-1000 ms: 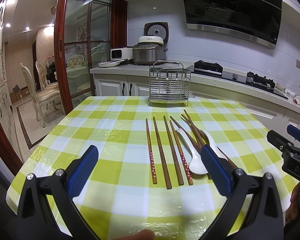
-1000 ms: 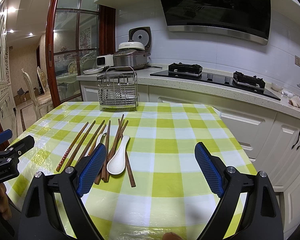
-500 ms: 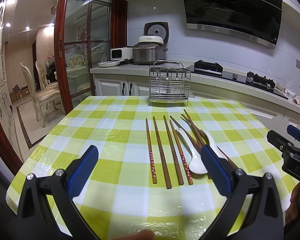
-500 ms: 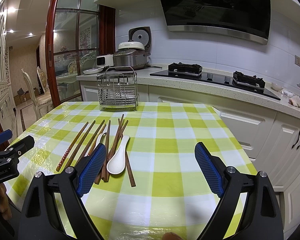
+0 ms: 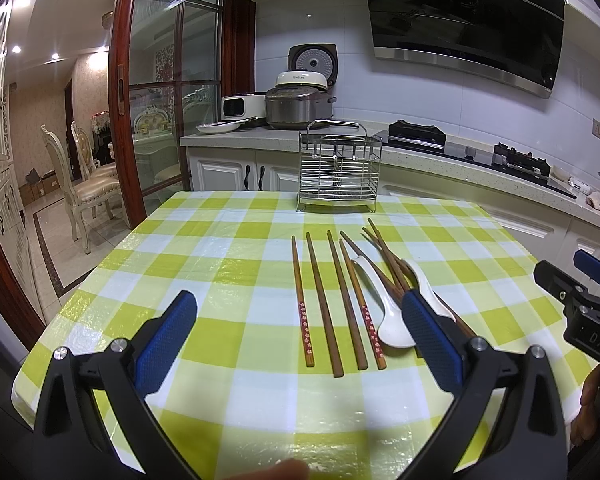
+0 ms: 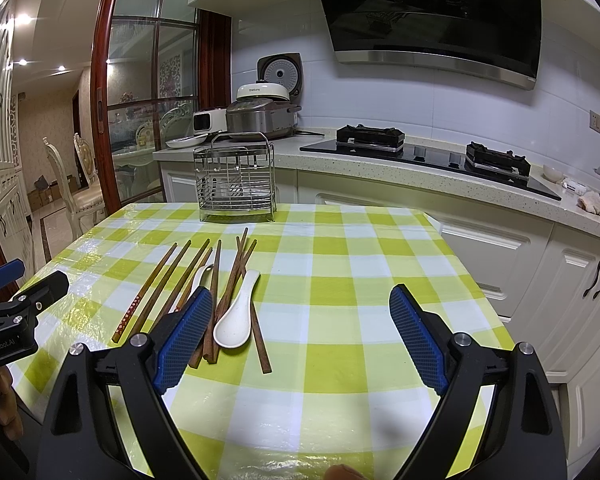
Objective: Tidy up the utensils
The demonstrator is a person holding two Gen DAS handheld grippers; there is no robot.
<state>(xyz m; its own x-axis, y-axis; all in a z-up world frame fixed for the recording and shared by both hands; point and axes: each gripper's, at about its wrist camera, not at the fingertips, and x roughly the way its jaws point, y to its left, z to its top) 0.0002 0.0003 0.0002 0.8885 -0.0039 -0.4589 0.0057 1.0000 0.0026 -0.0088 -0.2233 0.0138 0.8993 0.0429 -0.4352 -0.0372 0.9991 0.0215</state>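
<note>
Several brown wooden chopsticks (image 5: 324, 300) lie side by side on the green and white checked table (image 5: 228, 264), with two white ceramic spoons (image 5: 384, 312) among them. They also show in the right wrist view (image 6: 168, 284), with one spoon (image 6: 236, 316) in front. A wire utensil rack (image 5: 339, 168) stands upright at the table's far edge and also shows in the right wrist view (image 6: 236, 178). My left gripper (image 5: 296, 320) is open and empty above the near edge. My right gripper (image 6: 300, 320) is open and empty, right of the utensils.
A kitchen counter (image 6: 420, 168) with a gas hob and rice cookers (image 5: 300, 100) runs behind the table. White cabinets (image 6: 580, 280) stand to the right. Dining chairs (image 5: 84, 184) stand past a glass door on the left.
</note>
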